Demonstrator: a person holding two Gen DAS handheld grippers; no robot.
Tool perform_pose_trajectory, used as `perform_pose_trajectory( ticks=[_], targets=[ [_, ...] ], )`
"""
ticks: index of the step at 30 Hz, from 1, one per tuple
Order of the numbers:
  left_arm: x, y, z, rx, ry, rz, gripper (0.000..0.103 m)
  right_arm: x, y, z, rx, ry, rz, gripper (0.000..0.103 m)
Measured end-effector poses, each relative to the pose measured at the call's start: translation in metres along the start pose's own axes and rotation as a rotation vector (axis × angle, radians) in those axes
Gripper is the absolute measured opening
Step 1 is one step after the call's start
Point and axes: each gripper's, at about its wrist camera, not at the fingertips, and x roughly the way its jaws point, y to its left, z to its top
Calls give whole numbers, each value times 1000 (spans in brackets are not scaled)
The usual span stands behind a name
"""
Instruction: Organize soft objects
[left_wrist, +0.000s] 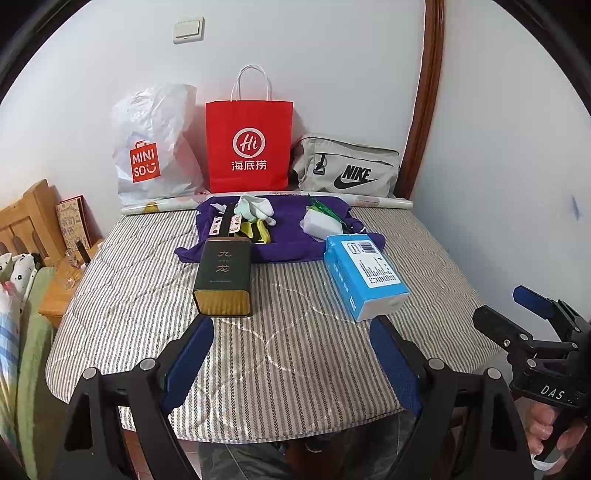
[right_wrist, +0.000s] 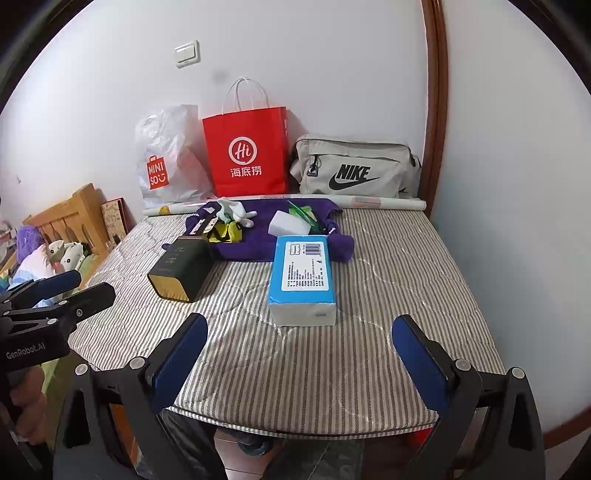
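Hidden: small items on purple cloth (left_wrist: 284, 243) partly overlapped, hard to identify.
Tissue pack (right_wrist: 303, 278): soft blue plastic wrap, rectangular, on striped quilted mattress (right_wrist: 388, 295).
Dark box (left_wrist: 224, 282): rigid, gold end.
Left gripper (left_wrist: 291, 363): spread, empty.
Right gripper (right_wrist: 299, 363): spread, empty.

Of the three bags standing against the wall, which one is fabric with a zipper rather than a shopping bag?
The grey Nike bag, rightmost of the three. The red paper bag has cord handles, and the white Miniso bag is crinkled plastic.
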Motion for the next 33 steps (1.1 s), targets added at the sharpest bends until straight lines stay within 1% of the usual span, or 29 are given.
perform_pose_trajectory(
  ticks=[33],
  targets=[
    [-3, 3, 0, -6, -2, 6, 86, -5, 5, -1, -13, -7, 5, 99]
  ],
)
